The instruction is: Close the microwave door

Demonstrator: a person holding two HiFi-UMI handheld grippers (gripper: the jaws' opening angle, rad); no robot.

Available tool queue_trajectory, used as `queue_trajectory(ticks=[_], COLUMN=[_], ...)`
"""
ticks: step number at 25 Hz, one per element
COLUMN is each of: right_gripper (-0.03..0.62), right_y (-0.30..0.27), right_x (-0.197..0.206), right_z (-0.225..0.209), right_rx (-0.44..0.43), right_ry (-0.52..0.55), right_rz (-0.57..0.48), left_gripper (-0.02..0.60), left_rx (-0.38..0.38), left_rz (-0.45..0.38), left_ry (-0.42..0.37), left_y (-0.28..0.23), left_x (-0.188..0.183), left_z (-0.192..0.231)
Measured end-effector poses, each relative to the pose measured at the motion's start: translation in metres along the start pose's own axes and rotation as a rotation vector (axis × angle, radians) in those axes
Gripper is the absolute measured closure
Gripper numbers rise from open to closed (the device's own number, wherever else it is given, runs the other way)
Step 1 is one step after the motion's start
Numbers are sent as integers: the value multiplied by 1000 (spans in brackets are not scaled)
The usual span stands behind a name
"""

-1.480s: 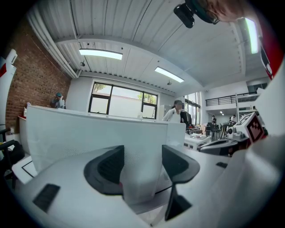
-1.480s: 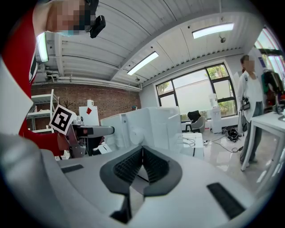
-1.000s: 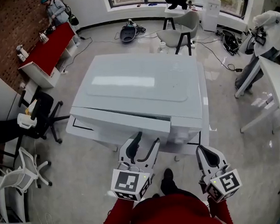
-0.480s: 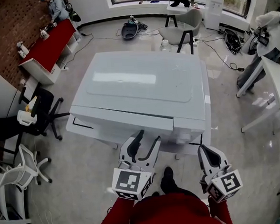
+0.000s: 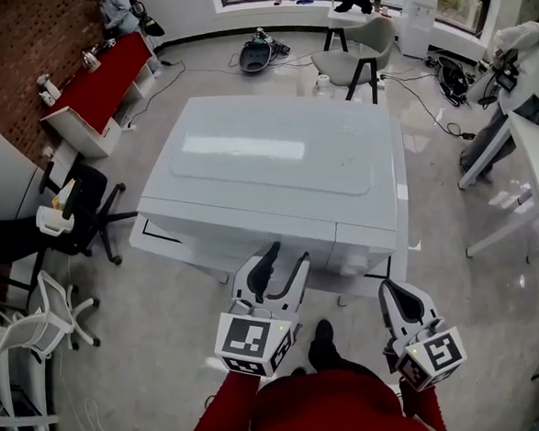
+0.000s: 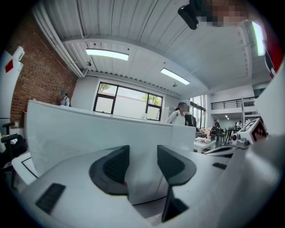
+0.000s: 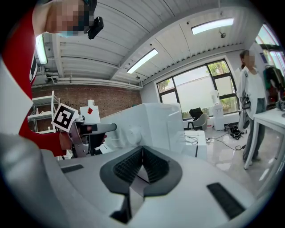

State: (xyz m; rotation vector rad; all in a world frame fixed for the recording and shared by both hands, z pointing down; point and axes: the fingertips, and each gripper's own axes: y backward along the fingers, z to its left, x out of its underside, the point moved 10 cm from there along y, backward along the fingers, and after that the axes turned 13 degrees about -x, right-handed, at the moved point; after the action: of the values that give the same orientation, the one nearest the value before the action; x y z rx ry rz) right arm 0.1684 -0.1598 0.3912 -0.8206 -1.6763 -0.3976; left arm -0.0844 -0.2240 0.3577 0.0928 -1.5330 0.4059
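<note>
Microwave door (image 5: 238, 229) has swung from ajar to flush with the front of the microwave (image 5: 284, 154), so the closing looks done or wants only a last press; whatever sits inside is hidden. Just before that door the left claw (image 5: 287, 257) has been narrowing, its jaws apart and gripping nothing. Off the microwave's right front corner the right claw (image 5: 392, 295) is pinched together, empty.

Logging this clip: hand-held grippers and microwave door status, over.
Left hand-held gripper open by microwave door, jaws just been closing, nothing between. Right hand-held gripper shut, empty. Door looks flush. No obstruction seen.
</note>
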Motion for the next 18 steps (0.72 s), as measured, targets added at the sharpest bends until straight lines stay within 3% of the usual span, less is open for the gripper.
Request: queue_trajectory(ticks=[3, 6, 10, 13, 18], right_gripper=[582, 580, 580, 580, 580], right_y=[1, 4, 3, 3, 2], right_x=[0, -3, -13, -16, -27], right_z=[1, 1, 2, 3, 8], right_rx=[-15, -23, -68, -85, -107], right_ry=[7, 21, 73, 83, 143], right_rz=[-5, -7, -85, -78, -132], left_gripper=[376, 387, 507, 566, 572], left_rx=[11, 75, 129, 104, 152], left_rz=[5, -21, -110, -105, -58], left_ry=[14, 10, 22, 1, -9], left_y=[1, 10, 19, 25, 31], left_x=[-2, -6, -15, -12, -1], left_z=[-1, -4, -3, 6, 5])
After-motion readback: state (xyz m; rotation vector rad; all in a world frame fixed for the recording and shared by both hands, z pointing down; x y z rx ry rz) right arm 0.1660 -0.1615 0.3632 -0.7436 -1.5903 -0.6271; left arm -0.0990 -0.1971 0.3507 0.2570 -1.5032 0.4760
